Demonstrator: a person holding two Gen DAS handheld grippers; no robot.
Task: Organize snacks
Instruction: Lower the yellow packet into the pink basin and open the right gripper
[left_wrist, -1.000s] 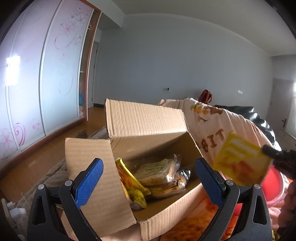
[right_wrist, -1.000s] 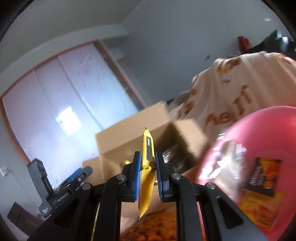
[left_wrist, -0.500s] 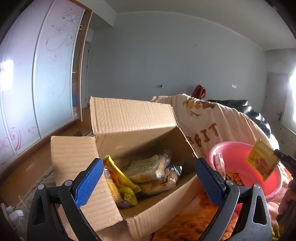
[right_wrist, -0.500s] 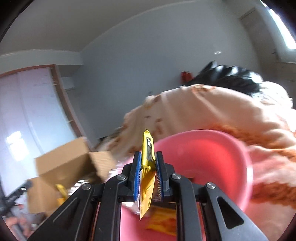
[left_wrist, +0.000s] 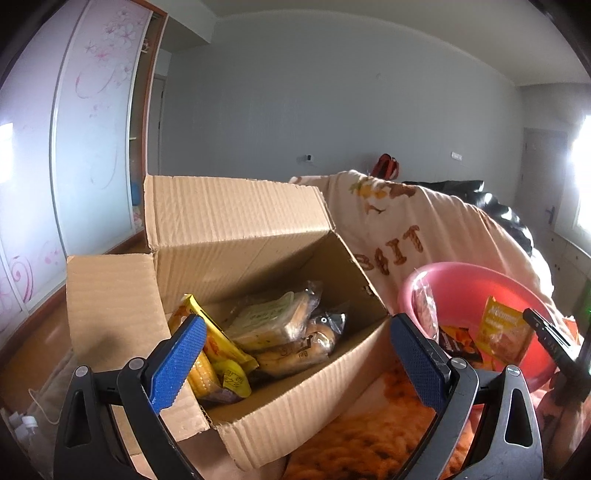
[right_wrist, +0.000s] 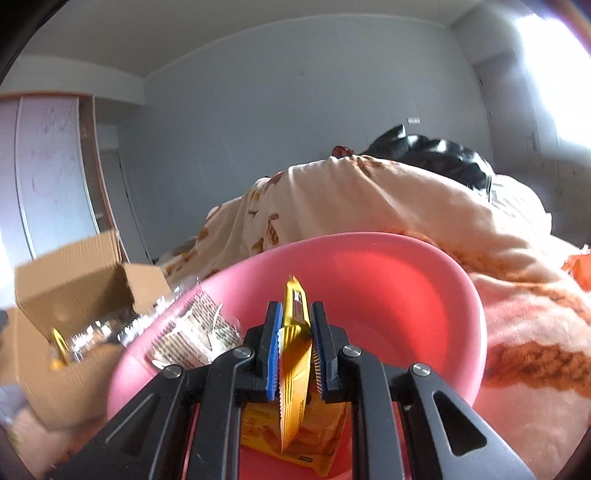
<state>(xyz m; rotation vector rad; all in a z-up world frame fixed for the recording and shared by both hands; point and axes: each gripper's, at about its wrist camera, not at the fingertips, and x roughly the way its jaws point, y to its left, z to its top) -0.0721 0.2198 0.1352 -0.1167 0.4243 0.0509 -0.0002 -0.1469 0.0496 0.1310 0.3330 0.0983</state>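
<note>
My right gripper (right_wrist: 295, 354) is shut on a yellow snack packet (right_wrist: 293, 373) and holds it over the pink basin (right_wrist: 424, 295); the packet (left_wrist: 504, 330) also shows in the left wrist view above the basin (left_wrist: 465, 284). More packets lie in the basin: a clear one (right_wrist: 195, 336) and a yellow-orange one (right_wrist: 317, 439). My left gripper (left_wrist: 295, 365) is open and empty, in front of an open cardboard box (left_wrist: 236, 229) that holds yellow packets (left_wrist: 214, 354) and wrapped bread (left_wrist: 280, 325).
The box and basin sit on a bed with an orange blanket (left_wrist: 369, 439) and a cream quilt (left_wrist: 417, 236). A black garment (right_wrist: 432, 155) lies behind the quilt. A wardrobe with sliding doors (left_wrist: 85, 140) stands to the left.
My right gripper has carried the yellow packet from near the box rightward and down over the pink basin. The left gripper's view has shifted a little to the right.
</note>
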